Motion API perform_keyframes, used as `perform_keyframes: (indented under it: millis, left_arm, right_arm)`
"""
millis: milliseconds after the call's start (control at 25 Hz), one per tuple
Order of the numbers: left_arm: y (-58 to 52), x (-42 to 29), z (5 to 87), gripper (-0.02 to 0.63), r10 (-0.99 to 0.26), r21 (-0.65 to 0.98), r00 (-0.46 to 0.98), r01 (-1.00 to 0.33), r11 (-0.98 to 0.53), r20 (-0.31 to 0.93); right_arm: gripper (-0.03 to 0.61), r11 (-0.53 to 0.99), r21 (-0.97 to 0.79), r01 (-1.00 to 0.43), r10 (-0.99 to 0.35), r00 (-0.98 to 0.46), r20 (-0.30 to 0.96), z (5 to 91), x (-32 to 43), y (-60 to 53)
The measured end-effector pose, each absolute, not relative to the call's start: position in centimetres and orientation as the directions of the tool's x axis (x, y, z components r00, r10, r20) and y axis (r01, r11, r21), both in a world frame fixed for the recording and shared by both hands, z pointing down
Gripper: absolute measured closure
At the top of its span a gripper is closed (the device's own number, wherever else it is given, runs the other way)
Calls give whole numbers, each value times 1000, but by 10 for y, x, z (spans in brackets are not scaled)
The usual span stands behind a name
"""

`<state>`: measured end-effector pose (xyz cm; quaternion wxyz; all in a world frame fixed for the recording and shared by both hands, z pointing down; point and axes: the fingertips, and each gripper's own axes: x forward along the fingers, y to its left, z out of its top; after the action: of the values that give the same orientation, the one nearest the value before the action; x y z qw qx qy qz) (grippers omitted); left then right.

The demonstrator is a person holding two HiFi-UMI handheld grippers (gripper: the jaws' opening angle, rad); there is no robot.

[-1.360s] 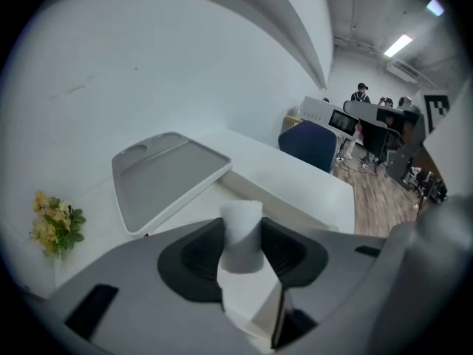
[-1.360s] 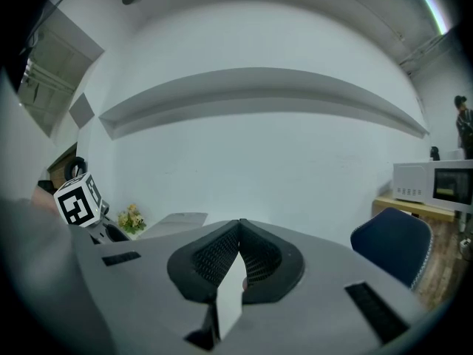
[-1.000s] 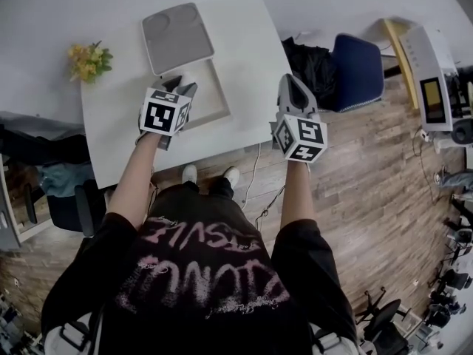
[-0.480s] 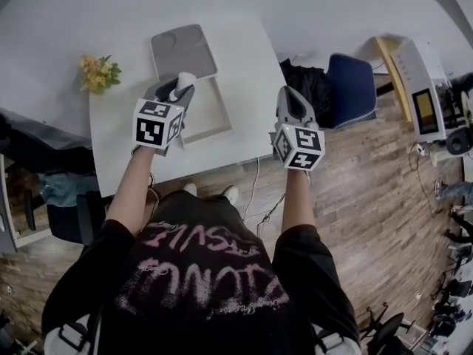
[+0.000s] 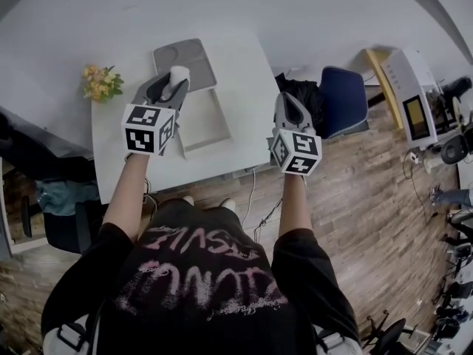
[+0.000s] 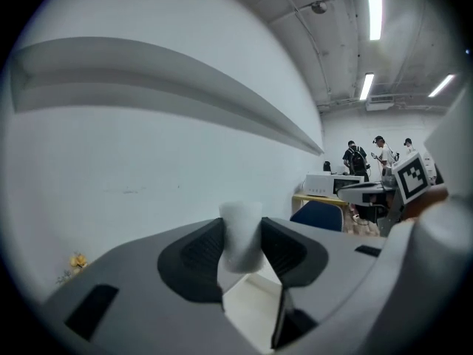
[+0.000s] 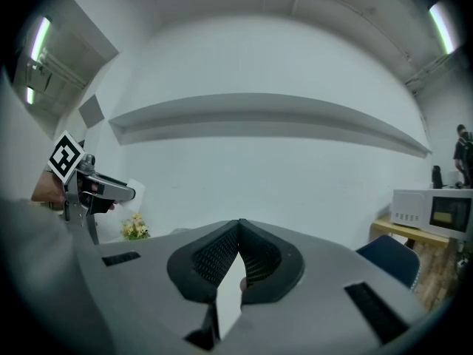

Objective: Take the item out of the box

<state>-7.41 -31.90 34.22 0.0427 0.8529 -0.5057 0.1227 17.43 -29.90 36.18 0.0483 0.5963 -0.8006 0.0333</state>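
A small white cylinder-shaped item [image 5: 179, 75] is clamped between the pads of my left gripper [image 5: 171, 81], held in the air above the open white box [image 5: 207, 128]. The box's grey lid [image 5: 185, 58] lies flat behind it on the white table [image 5: 126, 157]. In the left gripper view the item [image 6: 241, 231] stands upright between the left gripper's [image 6: 242, 248] dark pads, with the box's inside [image 6: 255, 313] below. My right gripper [image 5: 290, 103] hovers over the table's right edge, shut, its tips meeting with nothing held [image 7: 238, 246]. From the right gripper view the left gripper [image 7: 111, 192] shows at the left.
Yellow flowers [image 5: 101, 82] sit at the table's left corner. A black bag [image 5: 299, 91] and a blue chair [image 5: 344, 98] stand right of the table, with a white machine [image 5: 414, 98] on a yellow stand beyond. Several people [image 6: 369, 154] stand far off.
My left gripper has risen and tipped toward level, carrying the white item up out of the box. The right gripper has lifted a little beside the table's edge.
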Motion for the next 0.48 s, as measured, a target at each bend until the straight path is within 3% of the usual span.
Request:
perform_keyframes:
  millis: [480]
  left_arm:
    - [-312, -80, 316, 451, -873, -63, 458, -879, -473, 168]
  right_arm:
    - [578, 281, 27, -959, -956, -278, 90, 343, 170, -293]
